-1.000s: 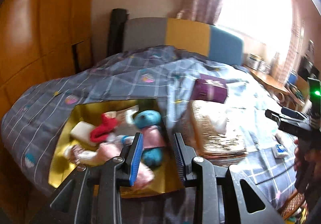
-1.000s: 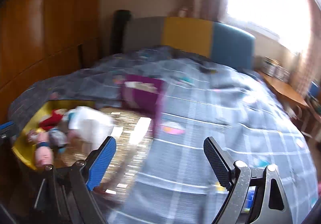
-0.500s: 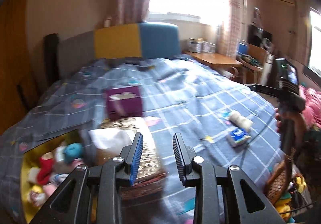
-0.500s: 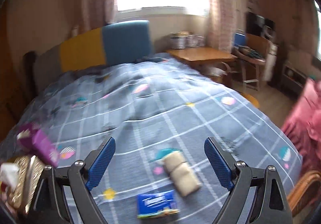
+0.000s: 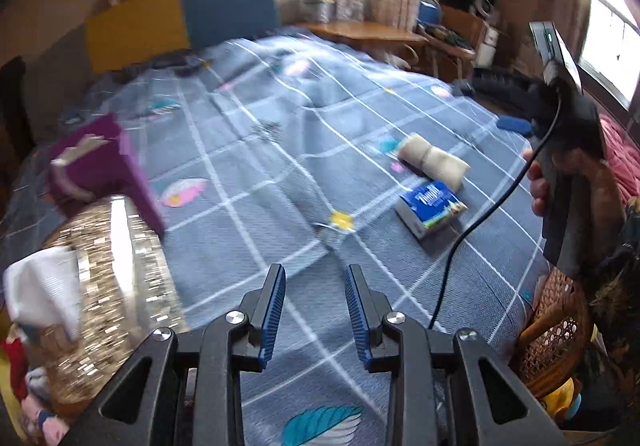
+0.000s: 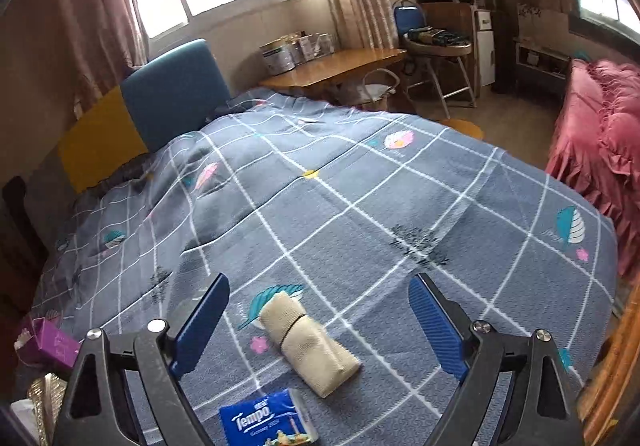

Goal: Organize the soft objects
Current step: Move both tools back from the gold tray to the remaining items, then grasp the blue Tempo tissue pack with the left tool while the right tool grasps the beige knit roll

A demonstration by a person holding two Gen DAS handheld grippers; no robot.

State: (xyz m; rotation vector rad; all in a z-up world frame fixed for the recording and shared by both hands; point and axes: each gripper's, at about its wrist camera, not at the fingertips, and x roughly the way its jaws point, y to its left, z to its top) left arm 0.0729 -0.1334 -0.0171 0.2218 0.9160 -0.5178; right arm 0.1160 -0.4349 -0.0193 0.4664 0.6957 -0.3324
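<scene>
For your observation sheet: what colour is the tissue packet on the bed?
Blue with white lettering: the tissue packet shows best in the right wrist view.

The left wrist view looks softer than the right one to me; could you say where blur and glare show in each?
Left wrist view: motion smear on the purple box and sequin box; the tissue pack reads slightly soft; windows blown out. Right wrist view: mostly sharp, the pack's lettering legible, the beige roll crisp; window glare upper left; both bend at the edges.
</scene>
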